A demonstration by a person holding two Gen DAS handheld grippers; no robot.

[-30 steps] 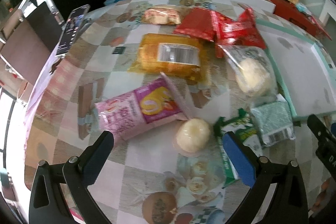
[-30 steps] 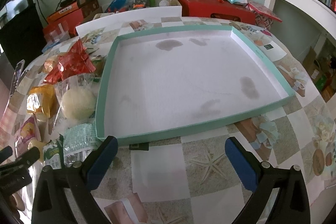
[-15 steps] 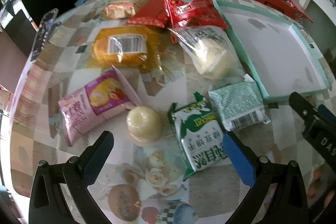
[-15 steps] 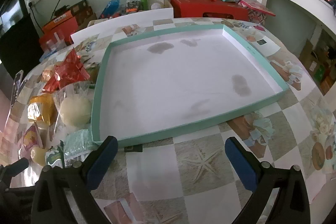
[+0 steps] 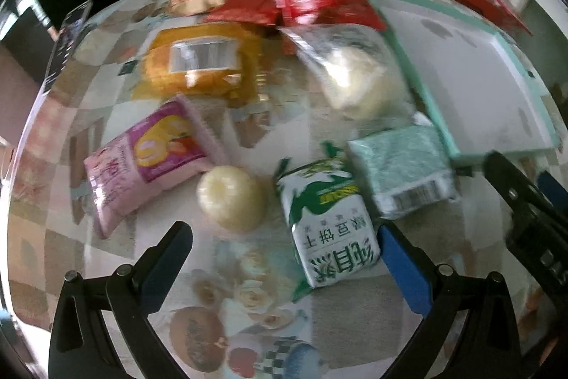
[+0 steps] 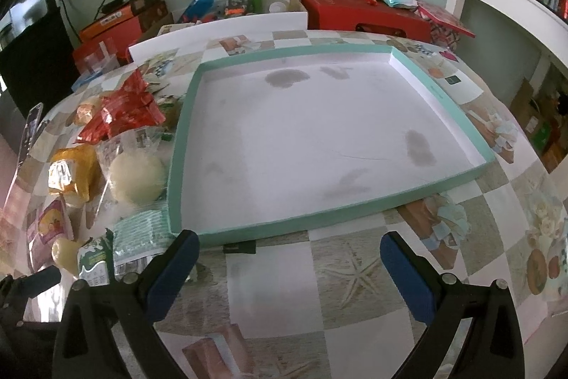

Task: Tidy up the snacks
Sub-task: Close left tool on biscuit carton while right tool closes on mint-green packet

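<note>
A round table [image 6: 355,276] under a patchwork-print cloth carries the snacks and a shallow mint-rimmed tray [image 6: 440,190]. The left gripper [image 5: 284,258] hangs above the cloth, jaws spread wide and holding nothing; nearest it lie a green-and-white biscuit pack [image 5: 330,229] and a round pale bun [image 5: 230,198]. Beyond them sit a pink cake packet [image 5: 145,162], a mint wafer pack [image 5: 401,169], a bagged bun [image 5: 358,84], an orange bread pack [image 5: 202,63] and red foil bags [image 5: 312,2]. The right gripper [image 6: 289,265], equally wide and holding nothing, faces the tray's near rim.
</note>
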